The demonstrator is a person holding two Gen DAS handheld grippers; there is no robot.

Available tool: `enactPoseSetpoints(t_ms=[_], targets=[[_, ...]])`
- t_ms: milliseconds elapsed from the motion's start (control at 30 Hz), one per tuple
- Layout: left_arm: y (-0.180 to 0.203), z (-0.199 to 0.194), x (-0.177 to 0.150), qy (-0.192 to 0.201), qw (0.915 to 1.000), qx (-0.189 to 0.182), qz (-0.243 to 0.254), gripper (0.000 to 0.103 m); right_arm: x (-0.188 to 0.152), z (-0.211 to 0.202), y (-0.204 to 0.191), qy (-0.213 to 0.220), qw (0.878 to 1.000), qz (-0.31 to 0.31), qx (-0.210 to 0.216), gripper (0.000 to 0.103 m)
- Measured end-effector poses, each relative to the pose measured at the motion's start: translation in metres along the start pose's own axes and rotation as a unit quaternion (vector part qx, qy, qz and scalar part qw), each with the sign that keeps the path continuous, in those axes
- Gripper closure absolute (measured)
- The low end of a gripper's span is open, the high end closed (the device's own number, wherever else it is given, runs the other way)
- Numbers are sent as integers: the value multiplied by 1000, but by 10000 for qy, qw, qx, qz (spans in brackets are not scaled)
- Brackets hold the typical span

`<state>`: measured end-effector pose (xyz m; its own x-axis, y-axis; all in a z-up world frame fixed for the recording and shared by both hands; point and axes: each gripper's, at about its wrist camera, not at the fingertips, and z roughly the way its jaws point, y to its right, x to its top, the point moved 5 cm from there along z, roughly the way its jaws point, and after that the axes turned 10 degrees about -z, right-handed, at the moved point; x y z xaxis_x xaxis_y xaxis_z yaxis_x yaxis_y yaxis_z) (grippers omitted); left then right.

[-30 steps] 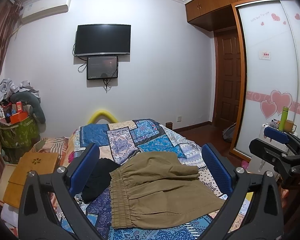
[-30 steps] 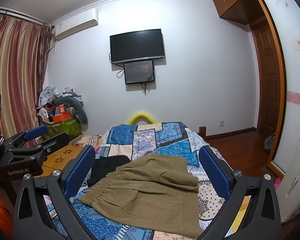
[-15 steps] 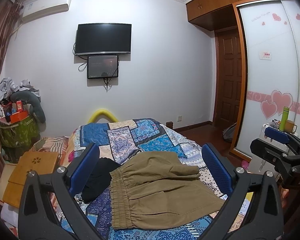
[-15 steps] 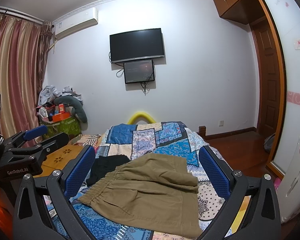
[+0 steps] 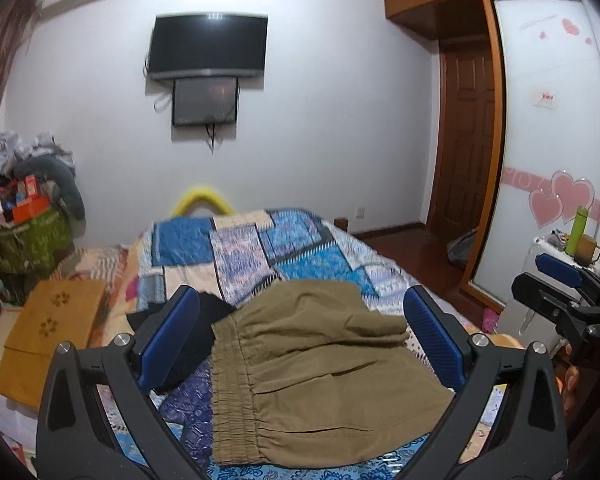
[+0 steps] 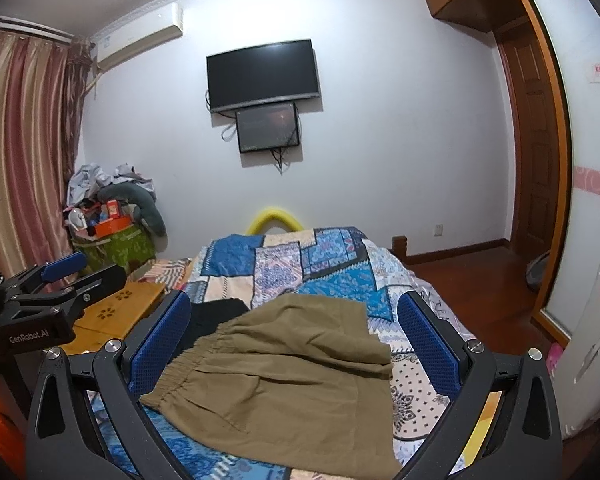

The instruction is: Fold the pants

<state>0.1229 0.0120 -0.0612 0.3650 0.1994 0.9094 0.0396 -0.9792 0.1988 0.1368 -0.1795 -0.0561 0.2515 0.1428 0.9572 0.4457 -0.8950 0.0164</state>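
bed [image 5: 236,248] | patchwork quilt | khaki pants [image 5: 316,376] | black garment, probably [image 5: 204,320]

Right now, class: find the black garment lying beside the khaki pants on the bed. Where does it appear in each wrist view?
Left wrist view: the black garment sits lower left of centre, partly behind the left gripper's blue pad.
Right wrist view: the garment sits left of centre, at the khaki pants' waistband.
Shared landmark: the wall-mounted black television.
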Motion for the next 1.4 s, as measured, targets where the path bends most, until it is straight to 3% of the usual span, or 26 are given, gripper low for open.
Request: enactPoseSetpoints(t_ms=[167,333,500,667,800,967,1067,1133,1300,1367,1400], targets=[[-17,55,-10,-513,9983,269,55,0,-24,35,23,-425,9989,-46,-198,0],[-45,124,-24,-1372,9895,452,-100,0,-60,76,49,-1081,9940,0,-151,0],[-76,182,-48,-2076,9741,897,51,0,-99,113,73,-1817,9832,178,19,0],[-103,223,-77,-2759,9556,1035,68,0,-135,141,89,-2492,9673,408,238,1],[-119,242,-100,-3229,9404,1069,15,0,-160,166,95,-3000,9510,602,438,8],[-129,249,-118,-3369,9353,1055,222,0,-188,193,101,-3553,9278,839,769,21],[-132,252,-129,-3605,9279,941,161,0,-192,195,105,-3574,9219,1102,1010,22],[-137,252,-131,-3669,9265,824,-93,0,-194,196,105,-3577,9168,1280,1234,32],[-149,245,-136,-3986,9132,378,-756,19,-198,191,103,-3482,9090,1698,1536,48],[-147,240,-136,-4014,9117,273,-835,28,-197,188,101,-3435,9112,1668,1543,54],[-144,238,-135,-3976,9138,306,-765,32,-196,188,102,-3436,9145,1566,1449,64]])
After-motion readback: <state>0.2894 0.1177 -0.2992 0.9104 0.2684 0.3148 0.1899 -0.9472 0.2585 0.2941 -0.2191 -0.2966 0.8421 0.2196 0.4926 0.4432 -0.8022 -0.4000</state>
